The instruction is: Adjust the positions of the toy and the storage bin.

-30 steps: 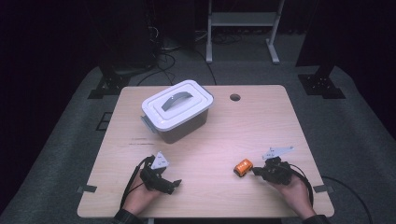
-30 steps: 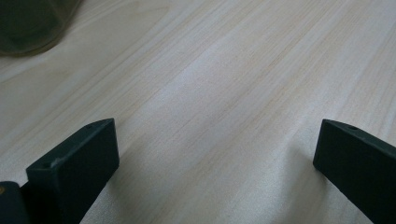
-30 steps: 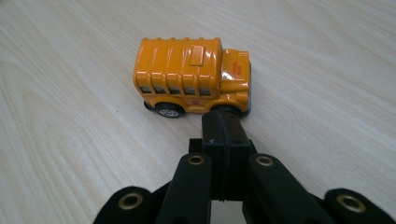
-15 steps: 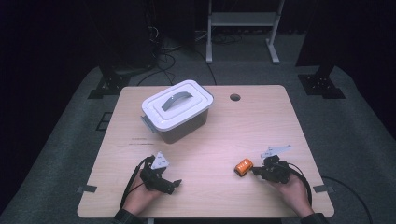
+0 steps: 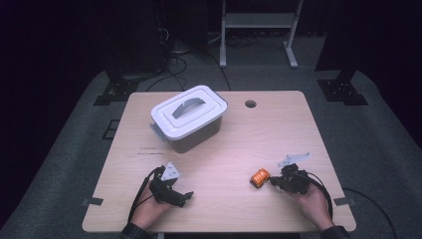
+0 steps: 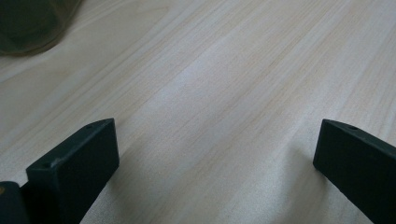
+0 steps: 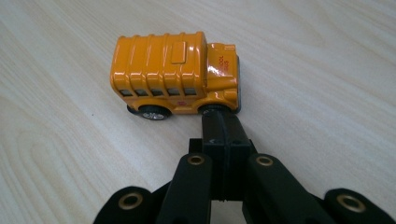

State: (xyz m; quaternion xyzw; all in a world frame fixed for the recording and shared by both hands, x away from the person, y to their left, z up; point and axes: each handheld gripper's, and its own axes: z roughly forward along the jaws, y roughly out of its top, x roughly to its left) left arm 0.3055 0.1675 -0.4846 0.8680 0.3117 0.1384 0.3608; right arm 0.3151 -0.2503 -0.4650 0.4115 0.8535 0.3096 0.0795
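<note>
Orange toy school bus [image 7: 175, 72] on wooden table [image 5: 239, 144], near front right edge; right gripper [image 7: 223, 122], jaws pressed together, tips at bus's side; left gripper [image 5: 185, 197] spread wide over bare wood.

orange toy bus [image 7: 175, 72], white-lidded grey box [image 5: 188, 117], pale wood table [image 5: 278, 134]

Toy bus [image 7: 175, 72] lettering on the hood too small to read; far side and far wheels hidden. Front wheel partly covered by the right gripper [image 7: 221, 122], whose body is cut off at the bottom edge. Contents of the lidded box [image 5: 188, 117] hidden. Dark blurred shape [image 6: 32, 21] cut off at the top-left corner.
</note>
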